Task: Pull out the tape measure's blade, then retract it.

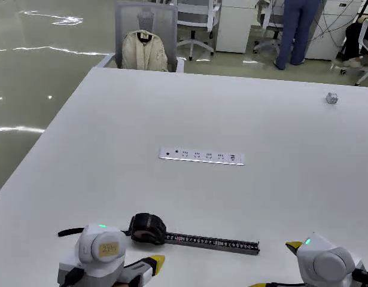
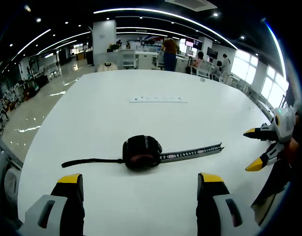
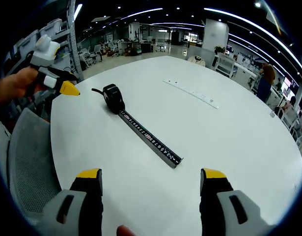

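The tape measure (image 1: 148, 228) lies on the white worktop (image 1: 231, 107), near its front edge. Its dark round case is between the two grippers, and its blade (image 1: 210, 242) is already out, flat on the surface and running to our right. A black strap (image 2: 92, 161) trails from the other side of the case.

The left hand-held gripper (image 2: 139, 181) hovers just in front of the case with its jaws wide apart and nothing between them. The right hand-held gripper (image 3: 151, 174) is also wide open and empty, and it looks along the blade from beyond the tip (image 3: 174, 161).

So we judge that the pulling is done and the step in hand is to retract the blade.

To do it well, we first hold the case steady. We bring the left jaws down over its two flat sides, not over the strap, and close firmly, because the smooth round body can turn or slide on the worktop. The blade rests out by itself, so a lock probably holds it; we cannot see the button from here. With the right jaws we pinch the blade lightly near the tip and walk it back toward the case. This keeps it from snapping in, whipping sideways or kinking. We keep blade and case slot in one line.

The power strip (image 1: 201, 156) is well apart and does not disturb us.
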A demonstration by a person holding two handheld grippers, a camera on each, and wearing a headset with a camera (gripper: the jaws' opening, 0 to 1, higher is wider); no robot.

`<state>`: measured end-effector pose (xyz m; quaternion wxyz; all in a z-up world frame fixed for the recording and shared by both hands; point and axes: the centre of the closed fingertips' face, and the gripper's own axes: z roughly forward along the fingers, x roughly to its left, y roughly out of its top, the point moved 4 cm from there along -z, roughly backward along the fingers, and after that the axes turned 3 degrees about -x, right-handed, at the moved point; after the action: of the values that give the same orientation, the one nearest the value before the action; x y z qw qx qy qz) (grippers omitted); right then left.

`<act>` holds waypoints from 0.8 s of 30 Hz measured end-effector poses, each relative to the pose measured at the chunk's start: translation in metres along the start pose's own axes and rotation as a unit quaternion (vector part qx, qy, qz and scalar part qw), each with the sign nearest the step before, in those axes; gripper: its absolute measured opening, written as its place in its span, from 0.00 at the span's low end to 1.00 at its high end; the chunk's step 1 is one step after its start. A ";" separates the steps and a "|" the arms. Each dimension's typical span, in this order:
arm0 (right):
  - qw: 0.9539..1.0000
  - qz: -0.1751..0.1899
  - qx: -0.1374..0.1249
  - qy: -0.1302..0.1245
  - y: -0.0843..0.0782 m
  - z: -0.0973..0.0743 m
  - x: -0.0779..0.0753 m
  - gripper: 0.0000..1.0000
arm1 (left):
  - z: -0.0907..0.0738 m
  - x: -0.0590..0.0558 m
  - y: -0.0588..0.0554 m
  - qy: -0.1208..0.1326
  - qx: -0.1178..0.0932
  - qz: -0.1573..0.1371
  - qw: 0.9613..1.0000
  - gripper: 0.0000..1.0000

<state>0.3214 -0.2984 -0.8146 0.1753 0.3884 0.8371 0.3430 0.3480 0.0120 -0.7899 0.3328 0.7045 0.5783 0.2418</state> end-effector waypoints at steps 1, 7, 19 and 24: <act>1.000 -0.002 0.003 0.001 -0.001 0.001 -0.001 0.84 | 0.002 0.000 0.001 0.000 0.000 0.000 1.000 0.93; 1.000 -0.004 0.006 0.003 -0.002 0.004 -0.003 0.83 | 0.006 -0.002 0.003 0.001 0.000 -0.002 1.000 0.93; 0.999 -0.032 0.037 0.022 -0.011 0.022 -0.016 0.82 | 0.027 -0.004 0.006 0.011 0.003 -0.006 1.000 0.92; 0.998 -0.036 0.041 0.026 -0.011 0.025 -0.017 0.82 | 0.030 -0.003 0.007 0.015 0.002 -0.008 1.000 0.92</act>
<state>0.3402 -0.3056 -0.8397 0.1494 0.3554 0.8682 0.3122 0.3735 0.0032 -0.8045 0.3244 0.6973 0.5890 0.2481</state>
